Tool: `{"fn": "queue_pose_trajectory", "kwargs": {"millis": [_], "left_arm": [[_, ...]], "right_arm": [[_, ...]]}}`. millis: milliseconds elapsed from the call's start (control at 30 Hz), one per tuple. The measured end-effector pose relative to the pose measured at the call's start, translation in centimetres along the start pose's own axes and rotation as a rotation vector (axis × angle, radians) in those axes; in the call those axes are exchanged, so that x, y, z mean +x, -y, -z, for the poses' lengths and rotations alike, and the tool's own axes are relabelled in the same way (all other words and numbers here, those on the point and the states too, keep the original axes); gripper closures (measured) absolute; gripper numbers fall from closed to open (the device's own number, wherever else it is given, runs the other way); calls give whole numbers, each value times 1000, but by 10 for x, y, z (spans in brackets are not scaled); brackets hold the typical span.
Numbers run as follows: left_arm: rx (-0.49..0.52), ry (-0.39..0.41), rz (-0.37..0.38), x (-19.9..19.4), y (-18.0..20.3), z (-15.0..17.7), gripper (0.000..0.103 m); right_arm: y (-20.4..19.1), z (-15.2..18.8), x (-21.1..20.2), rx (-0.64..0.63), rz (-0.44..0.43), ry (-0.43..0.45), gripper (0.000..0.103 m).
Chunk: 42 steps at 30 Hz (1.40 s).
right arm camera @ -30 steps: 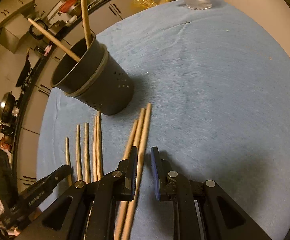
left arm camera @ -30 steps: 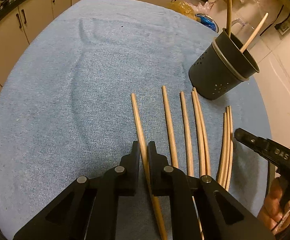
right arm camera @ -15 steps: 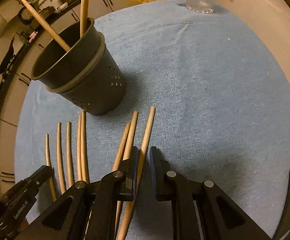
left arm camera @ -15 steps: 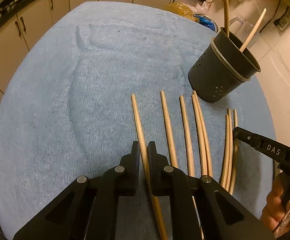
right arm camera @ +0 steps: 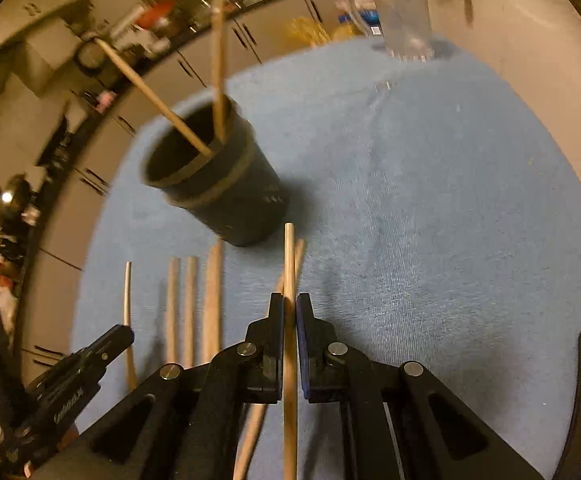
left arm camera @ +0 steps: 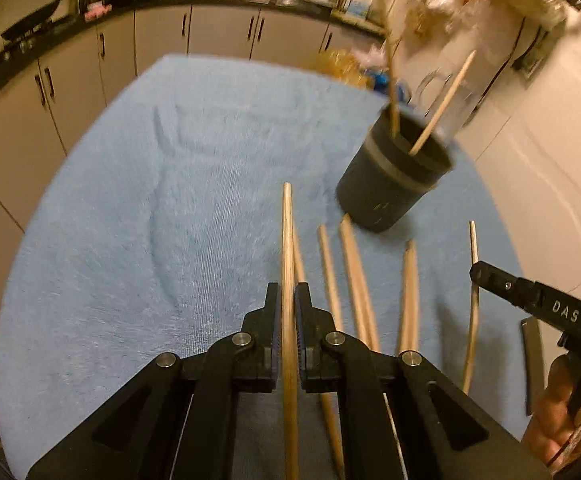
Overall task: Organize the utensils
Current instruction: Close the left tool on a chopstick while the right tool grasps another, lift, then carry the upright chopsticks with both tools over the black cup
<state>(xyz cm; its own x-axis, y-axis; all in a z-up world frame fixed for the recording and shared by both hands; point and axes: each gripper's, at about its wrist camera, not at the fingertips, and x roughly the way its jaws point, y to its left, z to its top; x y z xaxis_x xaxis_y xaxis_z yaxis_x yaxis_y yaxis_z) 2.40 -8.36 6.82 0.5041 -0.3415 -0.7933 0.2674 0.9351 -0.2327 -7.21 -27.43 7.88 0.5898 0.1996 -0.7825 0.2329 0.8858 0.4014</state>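
The left gripper (left arm camera: pixel 286 312) fills the bottom centre of the left wrist view, its jaws closed tight on a wooden chopstick (left arm camera: pixel 287 248) that runs straight up the frame between them, its tip over the blue cloth (left arm camera: pixel 138 216) covering the worktop. Just right of it, loose chopsticks (left arm camera: pixel 352 276) lie on the cloth in a rough fan (edges smeared by blur). Further right and higher, in the upper right of that frame, stands the dark utensil holder (left arm camera: pixel 390 188) with two sticks leaning out of it.

In the right wrist view, a row of chopsticks (right arm camera: pixel 189 304) lies at lower left, with the same holder (right arm camera: pixel 226 196) above them, left of centre. At bottom centre the right gripper (right arm camera: pixel 290 316) is likewise clamped on a single chopstick (right arm camera: pixel 289 264), which points up the frame toward the holder's base, its tip near it. A clear glass (right arm camera: pixel 404 12) sits at the top right.
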Motion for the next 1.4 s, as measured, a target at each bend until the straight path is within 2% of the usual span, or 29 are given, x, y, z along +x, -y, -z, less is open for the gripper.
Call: {"fn": "queue_pose_trajectory", "kwargs": {"millis": [167, 400, 933, 1400], "left_arm": [[25, 100, 10, -43, 12, 1, 97], [55, 164, 21, -76, 20, 3, 97], [53, 218, 29, -107, 23, 6, 97], [72, 241, 42, -118, 26, -8, 97]], "right_arm": [[-5, 15, -45, -36, -60, 132, 96], [-18, 28, -83, -81, -95, 251, 96], [-19, 29, -115, -84, -125, 318, 96], [-11, 18, -128, -51, -138, 344, 96]]}}
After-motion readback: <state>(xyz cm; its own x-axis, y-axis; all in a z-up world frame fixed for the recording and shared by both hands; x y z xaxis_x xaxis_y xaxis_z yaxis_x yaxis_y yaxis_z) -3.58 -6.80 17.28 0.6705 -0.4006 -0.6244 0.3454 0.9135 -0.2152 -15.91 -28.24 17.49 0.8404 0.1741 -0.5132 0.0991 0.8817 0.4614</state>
